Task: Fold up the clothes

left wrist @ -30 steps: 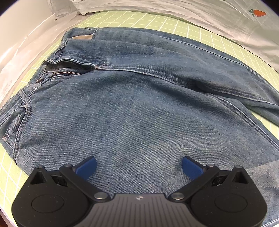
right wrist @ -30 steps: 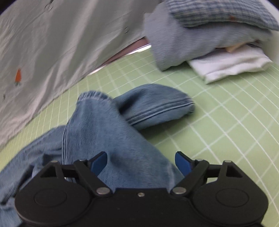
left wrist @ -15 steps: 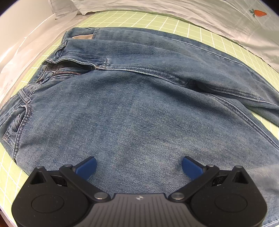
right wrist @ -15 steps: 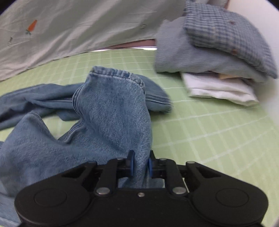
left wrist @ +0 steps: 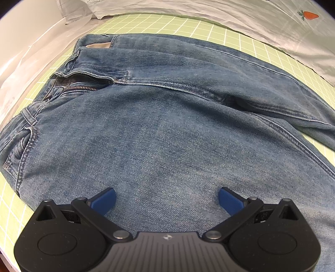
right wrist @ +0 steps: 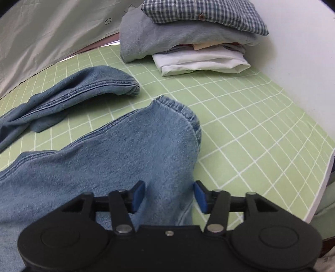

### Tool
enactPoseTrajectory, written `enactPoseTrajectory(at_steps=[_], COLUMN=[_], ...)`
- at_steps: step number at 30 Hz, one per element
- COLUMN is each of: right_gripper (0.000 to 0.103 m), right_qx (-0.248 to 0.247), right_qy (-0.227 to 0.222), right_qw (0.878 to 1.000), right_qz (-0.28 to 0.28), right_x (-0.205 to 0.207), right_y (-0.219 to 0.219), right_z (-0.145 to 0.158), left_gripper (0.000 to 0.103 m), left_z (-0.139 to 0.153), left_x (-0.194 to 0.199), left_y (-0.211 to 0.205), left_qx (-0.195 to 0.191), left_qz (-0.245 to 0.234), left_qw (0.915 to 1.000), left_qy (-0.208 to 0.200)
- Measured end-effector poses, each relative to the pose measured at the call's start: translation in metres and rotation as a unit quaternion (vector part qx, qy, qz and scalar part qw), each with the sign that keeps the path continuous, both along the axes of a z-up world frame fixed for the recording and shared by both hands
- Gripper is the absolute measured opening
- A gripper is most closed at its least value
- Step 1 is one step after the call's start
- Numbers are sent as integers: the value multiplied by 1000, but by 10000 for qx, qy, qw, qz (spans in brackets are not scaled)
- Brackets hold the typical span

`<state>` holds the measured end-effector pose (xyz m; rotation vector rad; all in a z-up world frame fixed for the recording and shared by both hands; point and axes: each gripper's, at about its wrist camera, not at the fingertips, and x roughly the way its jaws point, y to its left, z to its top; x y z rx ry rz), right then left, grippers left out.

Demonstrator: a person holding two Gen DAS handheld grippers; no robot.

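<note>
Blue jeans lie flat on a green grid mat, waistband and open zipper at the left. My left gripper is open and empty, low over the seat of the jeans. In the right wrist view the near leg lies on the mat with its hem toward the far right. The other leg lies behind it to the left. My right gripper is open, its blue pads either side of the near leg's edge, not pinching it.
A stack of folded clothes with a checked shirt on top stands at the far right of the mat. A white cloth with a carrot print lies along the back. The mat's front right edge is near my right gripper.
My right gripper had closed on the near leg and lifted it half a second ago; now it has opened and the leg lies laid out on the mat. The left gripper has not moved.
</note>
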<state>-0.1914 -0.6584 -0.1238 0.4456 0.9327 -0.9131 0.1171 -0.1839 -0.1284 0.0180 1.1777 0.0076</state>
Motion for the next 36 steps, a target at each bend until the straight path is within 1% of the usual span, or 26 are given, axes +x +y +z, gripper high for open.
enactPoseTrajectory(at_steps=[1,2,3,4,5,8,9,10,12,13,14,15,17,18,21,23,25,27,30,32,36], right_gripper=[57,46,26,22,17,17,18,21,50,51,49,46,46,46,46,46,48,55,62,65,74], right_qx=[42,31,-4,-39,-216,-1004,-1191,-1253,-1261,-1178,-1070,-993,-917,-913,-852,-666,-367,-181,-24,-42,-268], right_qy=[13,7,-13,-34,-90,-264,-289,-245,-42,51,111,40,-232,-271,-116,-99,-154,-147,-121,-145,86], right_qw=[10000,10000,9999,9999,9996,9943,9921,9915,9919,9930,9940,9942,9923,9909,9887,9896,9914,9916,9907,9918,9957], right_qz=[2,41,99,157,177,234,254,237,117,-40,-217,-421,-798,-955,-1226,-1268,-1244,-1270,-1354,-1271,-879], right_x=[2,3,5,6,6,10,13,16,20,18,13,7,-9,-16,-30,-37,-38,-36,-31,-27,-11], right_y=[-2,-2,-1,0,4,25,30,31,26,20,14,9,5,3,0,1,1,3,7,12,25], right_z=[-2,-1,1,3,10,45,54,57,51,46,42,41,44,44,39,31,22,13,5,5,7], left_gripper=[103,103,103,103,103,103,103,103,103,103,103,103,103,103,103,103,103,103,103,103,103], left_z=[0,0,0,0,-1,-1,-1,-2,-2,-2,-1,-1,-2,-2,-1,-1,-1,-1,-1,0,9], left_x=[0,0,0,0,0,-2,-2,-3,-3,-3,-3,-3,-3,-4,-4,-3,-2,-2,-1,1,-2], left_y=[0,0,1,1,2,3,3,3,3,3,3,3,2,2,1,1,1,1,2,3,24], left_qx=[0,-1,-4,-7,-10,-16,-16,-15,-13,-12,-13,-14,-14,-12,-7,-6,-6,-7,-12,-35,-281], left_qz=[0,-10,-31,-53,-76,-152,-157,-152,-150,-160,-174,-183,-174,-166,-149,-143,-141,-139,-122,-78,370], left_qw=[10000,10000,10000,10000,10000,9999,9999,9999,9999,9999,9998,9998,9998,9998,9999,9999,9999,9999,9999,9999,9989], left_qy=[0,3,6,9,10,-31,-49,-66,-71,-57,-44,-37,-60,-69,-77,-57,-38,-29,35,116,57])
